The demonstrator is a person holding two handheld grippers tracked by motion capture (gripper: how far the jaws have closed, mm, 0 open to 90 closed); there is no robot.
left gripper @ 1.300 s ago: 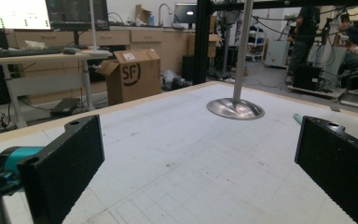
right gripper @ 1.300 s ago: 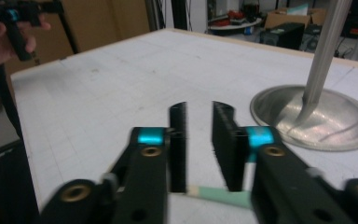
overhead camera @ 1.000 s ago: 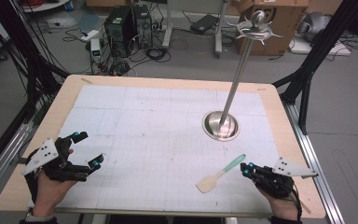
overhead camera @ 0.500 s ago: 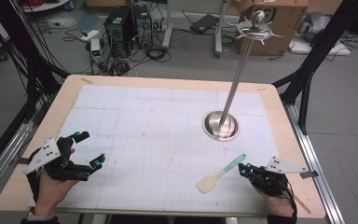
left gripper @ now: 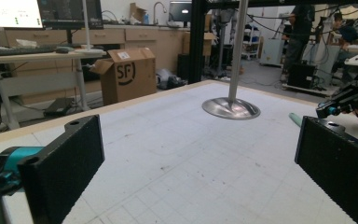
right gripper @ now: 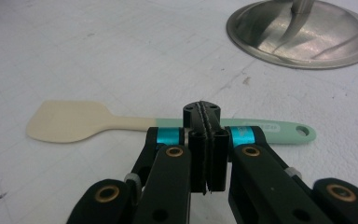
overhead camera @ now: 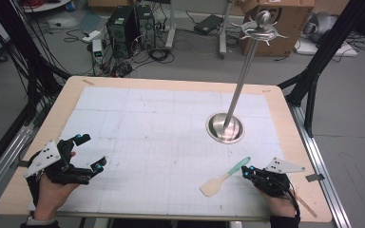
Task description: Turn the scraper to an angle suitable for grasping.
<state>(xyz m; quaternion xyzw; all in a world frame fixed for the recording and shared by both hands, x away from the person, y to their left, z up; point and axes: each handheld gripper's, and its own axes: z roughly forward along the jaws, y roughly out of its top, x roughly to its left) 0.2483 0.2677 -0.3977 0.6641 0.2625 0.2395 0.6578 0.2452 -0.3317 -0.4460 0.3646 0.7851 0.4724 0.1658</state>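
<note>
A spatula with a cream blade and mint-green handle [overhead camera: 224,176] lies flat on the white gridded mat [overhead camera: 161,137], toward the lower right of the high view. Just beside its handle end, in the lower right corner, the right gripper [overhead camera: 250,172] rests with its jaws pressed together on nothing; in its own view the spatula [right gripper: 121,122] lies just past the tips. Above it stands a shiny round-based metal pole stand [overhead camera: 225,127]. At lower left, the left gripper [overhead camera: 90,152] is spread wide apart, empty.

On the counter [overhead camera: 171,85], the stand's base [overhead camera: 225,127] sat right of centre. The spatula [overhead camera: 224,177] lay below it at lower right, just beside the right claw [overhead camera: 248,172]; the left claw [overhead camera: 89,152] rested lower left.
</note>
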